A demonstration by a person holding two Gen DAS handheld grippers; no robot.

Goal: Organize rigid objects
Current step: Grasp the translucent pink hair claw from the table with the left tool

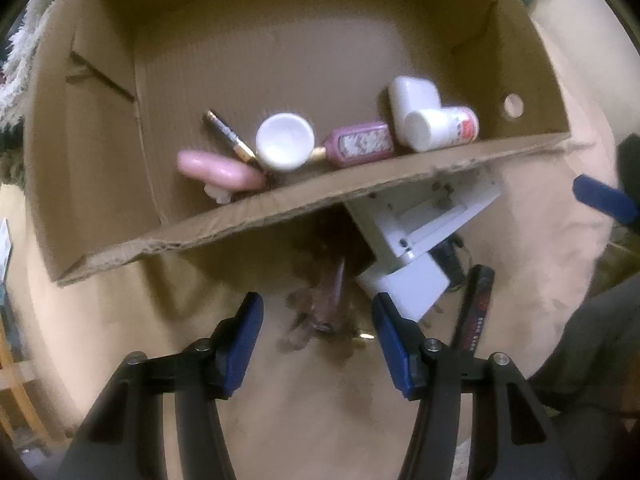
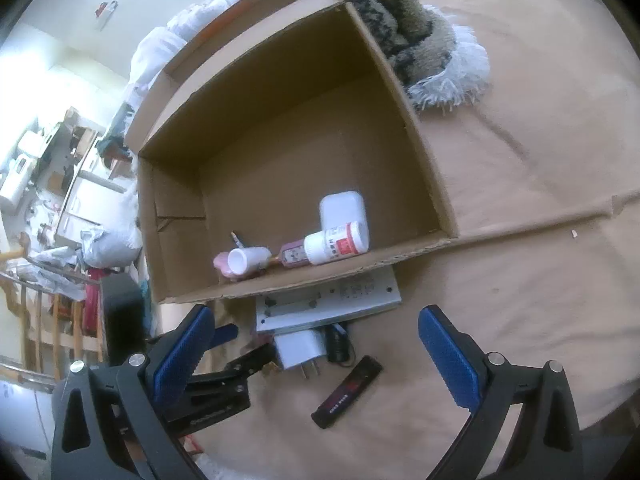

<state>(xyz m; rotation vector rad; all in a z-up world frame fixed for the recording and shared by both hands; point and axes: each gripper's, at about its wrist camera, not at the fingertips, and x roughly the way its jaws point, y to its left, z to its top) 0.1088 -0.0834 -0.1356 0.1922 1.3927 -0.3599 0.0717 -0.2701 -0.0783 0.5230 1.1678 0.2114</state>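
While angled toward the cardboard box (image 1: 280, 216), both grippers' jaws apart, empty.

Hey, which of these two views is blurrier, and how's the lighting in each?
Left wrist view: dim and warm, with a motion-smeared brown object below the box. Right wrist view: brighter and sharper, though the room at left is washed out.

The left gripper (image 1: 318, 320) hangs with its jaws spread and nothing between them. Just ahead of the blue pads lies a blurred brown hair clip (image 1: 320, 304). Beyond it stands the cardboard box (image 1: 280, 204), holding a white cup (image 1: 285, 141) and a pill bottle (image 1: 442, 128).
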